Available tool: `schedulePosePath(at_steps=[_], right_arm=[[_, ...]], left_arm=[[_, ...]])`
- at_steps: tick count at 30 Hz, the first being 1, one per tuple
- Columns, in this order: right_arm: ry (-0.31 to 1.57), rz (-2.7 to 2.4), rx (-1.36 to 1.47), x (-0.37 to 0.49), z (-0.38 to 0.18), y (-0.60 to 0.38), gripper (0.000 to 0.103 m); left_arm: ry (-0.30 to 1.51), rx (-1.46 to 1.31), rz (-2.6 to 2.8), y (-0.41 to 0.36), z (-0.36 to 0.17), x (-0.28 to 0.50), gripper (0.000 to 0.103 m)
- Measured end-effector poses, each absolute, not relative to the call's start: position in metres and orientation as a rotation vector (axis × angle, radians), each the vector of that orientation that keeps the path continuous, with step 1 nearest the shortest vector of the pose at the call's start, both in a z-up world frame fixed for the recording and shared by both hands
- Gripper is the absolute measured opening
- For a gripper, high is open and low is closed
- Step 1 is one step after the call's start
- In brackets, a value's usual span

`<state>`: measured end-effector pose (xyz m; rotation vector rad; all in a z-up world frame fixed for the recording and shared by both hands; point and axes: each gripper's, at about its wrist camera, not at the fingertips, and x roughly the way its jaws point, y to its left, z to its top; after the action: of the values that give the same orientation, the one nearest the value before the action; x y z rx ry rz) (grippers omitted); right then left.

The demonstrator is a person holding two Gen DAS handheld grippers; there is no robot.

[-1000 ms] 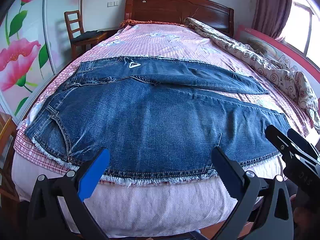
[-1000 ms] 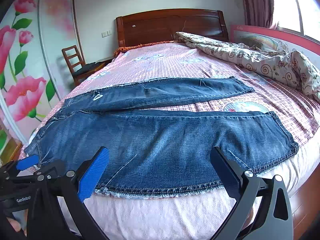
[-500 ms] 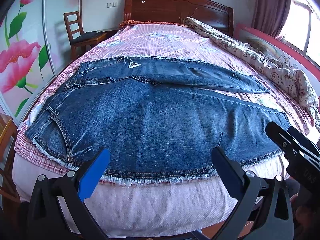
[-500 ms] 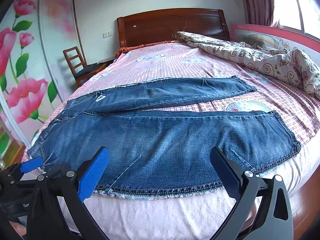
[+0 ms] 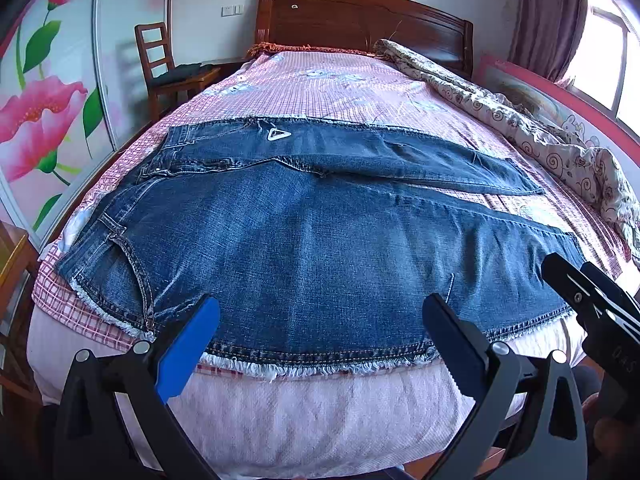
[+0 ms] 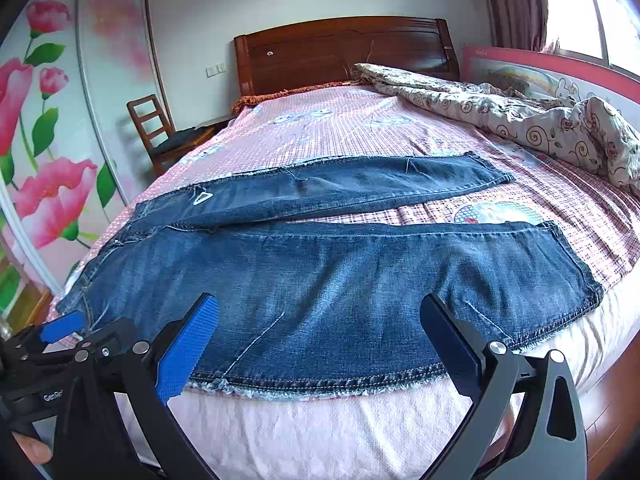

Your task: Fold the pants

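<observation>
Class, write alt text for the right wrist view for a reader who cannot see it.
Blue jeans lie spread flat across a pink checked bed, legs apart. The open right gripper hovers at the near hem, holding nothing; the left gripper shows at lower left.

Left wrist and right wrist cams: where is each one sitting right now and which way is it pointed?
Left wrist: at the bed's foot edge, facing the headboard over the jeans; open left gripper in front, right gripper at the right edge.
Right wrist: same edge, nearer the leg hems, facing likewise; open right gripper in front, left gripper and a fingertip lower left.
Shared: jeans, quilt, chair, headboard.
</observation>
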<state>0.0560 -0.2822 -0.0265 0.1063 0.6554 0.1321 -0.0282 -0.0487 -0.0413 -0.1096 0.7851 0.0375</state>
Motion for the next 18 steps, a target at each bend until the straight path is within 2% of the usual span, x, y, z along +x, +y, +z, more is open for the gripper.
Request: schedulePosePath(at_steps=[13, 18], right_arm=[[0.644, 0.124, 0.107, 0.053, -0.024, -0.285, 0.1], [0.63, 0.102, 0.087, 0.048, -0.026, -0.288, 0.1]], left_arm=[[0.732, -0.128, 0.057, -0.041, -0.036, -0.031, 0.101], [0.611, -0.073, 0.042, -0.048, -0.027, -0.041, 0.101]])
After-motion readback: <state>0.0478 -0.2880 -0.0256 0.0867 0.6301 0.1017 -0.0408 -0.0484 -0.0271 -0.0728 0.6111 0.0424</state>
